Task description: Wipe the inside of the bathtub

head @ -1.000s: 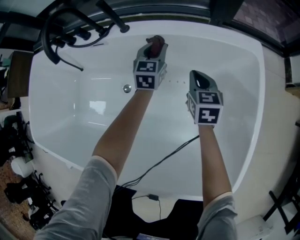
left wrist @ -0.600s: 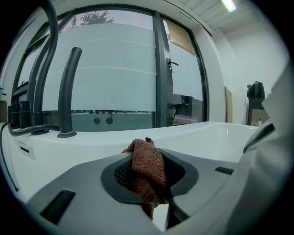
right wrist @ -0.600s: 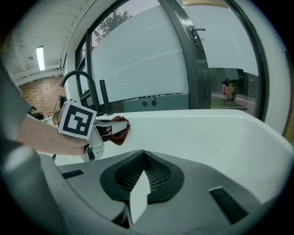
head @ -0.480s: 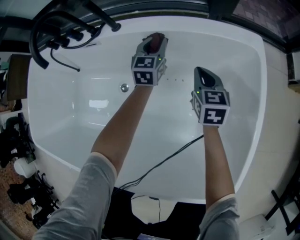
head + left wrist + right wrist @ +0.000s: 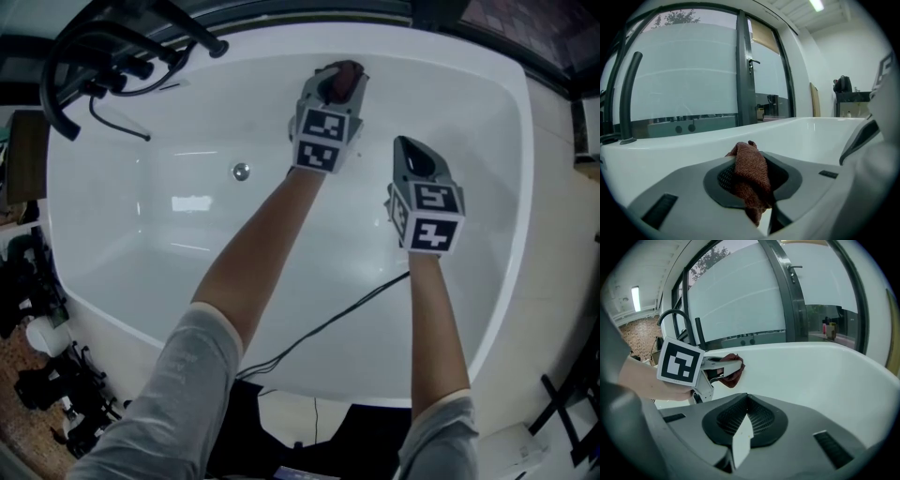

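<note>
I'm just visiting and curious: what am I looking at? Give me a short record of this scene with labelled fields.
Place: white bathtub, seen from above
Left hand-held gripper: shut on a reddish-brown cloth, near the far wall
Right hand-held gripper: jaws together, empty, nearer the person
Drain: round, left of both arms
Tap fittings: black, at the far left corner
Cable: black, draped over the near rim

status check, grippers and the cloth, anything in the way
Left gripper shut on red cloth, up at the bathtub far inner wall. Right gripper shut, empty, hovering beside it. Black cable trails over the near rim, not in the path.
</note>
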Tool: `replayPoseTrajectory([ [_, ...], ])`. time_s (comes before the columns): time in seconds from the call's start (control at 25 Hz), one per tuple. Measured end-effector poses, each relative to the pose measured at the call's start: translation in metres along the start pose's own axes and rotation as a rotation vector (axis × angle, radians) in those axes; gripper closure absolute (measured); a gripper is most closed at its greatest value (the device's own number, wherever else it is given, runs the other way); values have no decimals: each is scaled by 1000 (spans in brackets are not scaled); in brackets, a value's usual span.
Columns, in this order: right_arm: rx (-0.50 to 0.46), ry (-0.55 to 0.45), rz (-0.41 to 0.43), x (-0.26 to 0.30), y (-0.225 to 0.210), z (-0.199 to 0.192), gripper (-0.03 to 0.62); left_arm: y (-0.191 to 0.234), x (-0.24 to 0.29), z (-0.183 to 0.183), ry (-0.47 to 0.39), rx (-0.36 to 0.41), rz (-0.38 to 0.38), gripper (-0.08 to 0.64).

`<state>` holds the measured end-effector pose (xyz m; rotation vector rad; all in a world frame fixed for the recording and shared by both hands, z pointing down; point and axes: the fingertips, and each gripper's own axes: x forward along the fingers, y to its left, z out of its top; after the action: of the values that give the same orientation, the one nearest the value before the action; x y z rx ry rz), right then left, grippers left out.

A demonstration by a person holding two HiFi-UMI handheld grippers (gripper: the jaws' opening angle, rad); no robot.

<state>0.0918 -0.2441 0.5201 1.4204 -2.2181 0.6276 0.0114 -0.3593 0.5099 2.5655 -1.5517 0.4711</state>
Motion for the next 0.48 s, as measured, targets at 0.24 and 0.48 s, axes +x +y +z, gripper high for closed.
replayPoseTrajectory([
  [0.24, -5, -5, 13, 7, 13, -1, 586, 48, -23, -24, 5, -59, 78, 469],
  [0.48, 11, -13, 31, 23, 26, -10, 586, 79, -37, -45, 15, -30, 120, 469],
])
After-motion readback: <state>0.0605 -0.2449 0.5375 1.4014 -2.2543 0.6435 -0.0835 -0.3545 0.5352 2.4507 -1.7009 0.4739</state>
